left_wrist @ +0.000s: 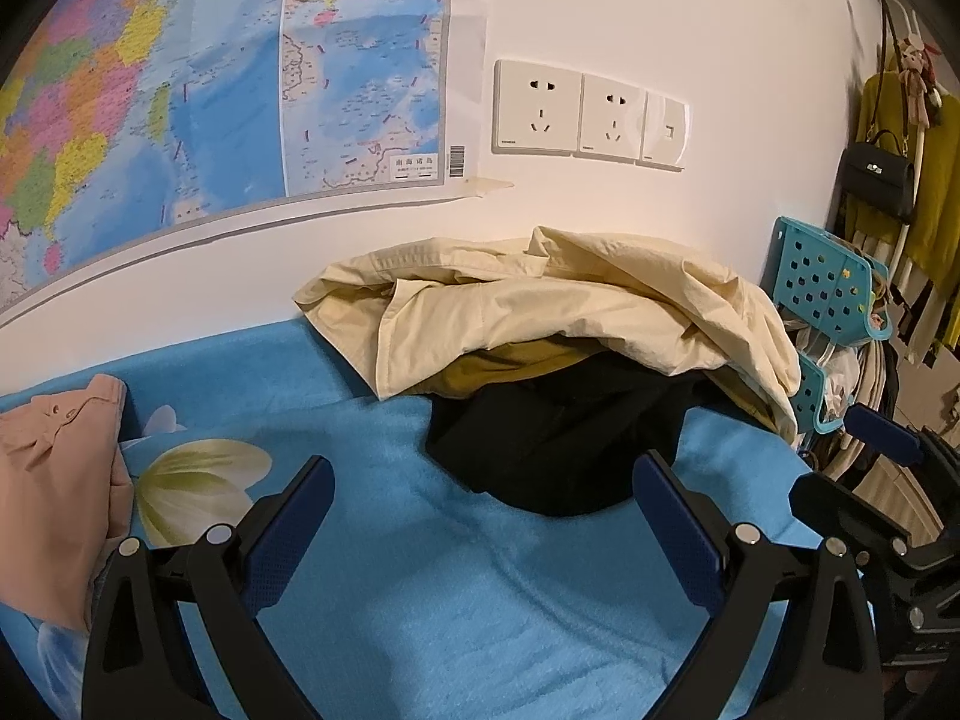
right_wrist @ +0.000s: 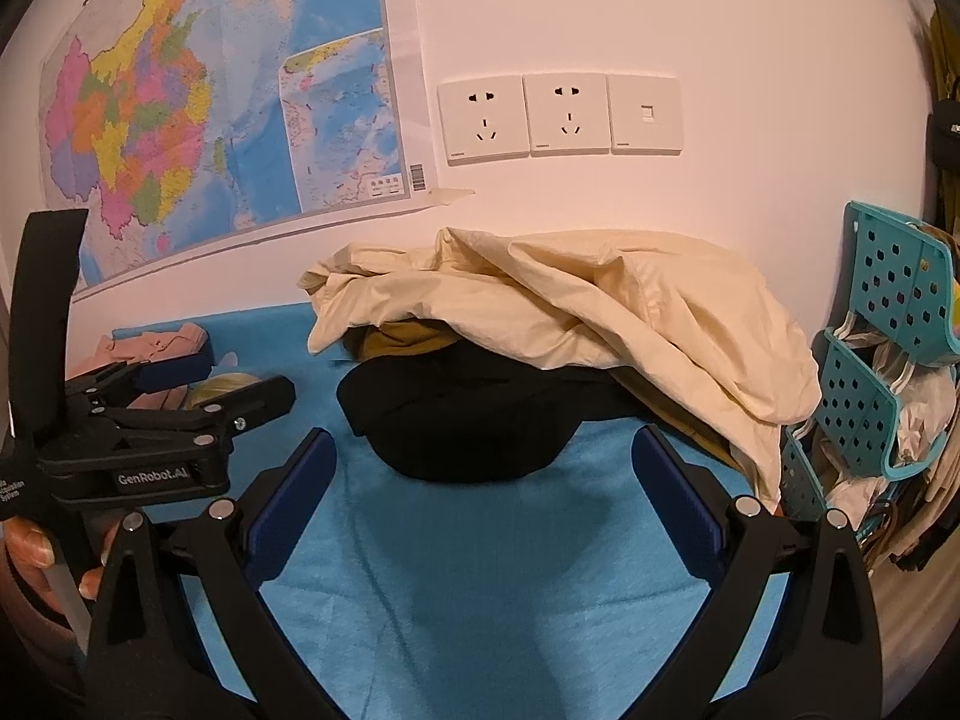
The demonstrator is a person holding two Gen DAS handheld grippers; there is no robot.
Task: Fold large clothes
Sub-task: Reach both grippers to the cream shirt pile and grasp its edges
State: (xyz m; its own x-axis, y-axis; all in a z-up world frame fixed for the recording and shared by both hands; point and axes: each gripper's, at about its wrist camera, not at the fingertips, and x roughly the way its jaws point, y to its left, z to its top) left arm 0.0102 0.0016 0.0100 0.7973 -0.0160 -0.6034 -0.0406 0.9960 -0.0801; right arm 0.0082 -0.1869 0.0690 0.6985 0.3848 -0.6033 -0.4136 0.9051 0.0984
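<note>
A heap of clothes lies on the blue blanket against the wall. A crumpled cream garment is on top, an olive one shows beneath it, and a black garment spills out towards me. My left gripper is open just short of the black garment and holds nothing. My right gripper is likewise open and empty in front of the same garment. Each gripper also shows in the other view: the right gripper and the left gripper, held by a hand.
A folded pink garment lies at the left on the blanket. A teal perforated rack stuffed with bags stands past the right edge. A map and sockets are on the wall; a black handbag hangs at right.
</note>
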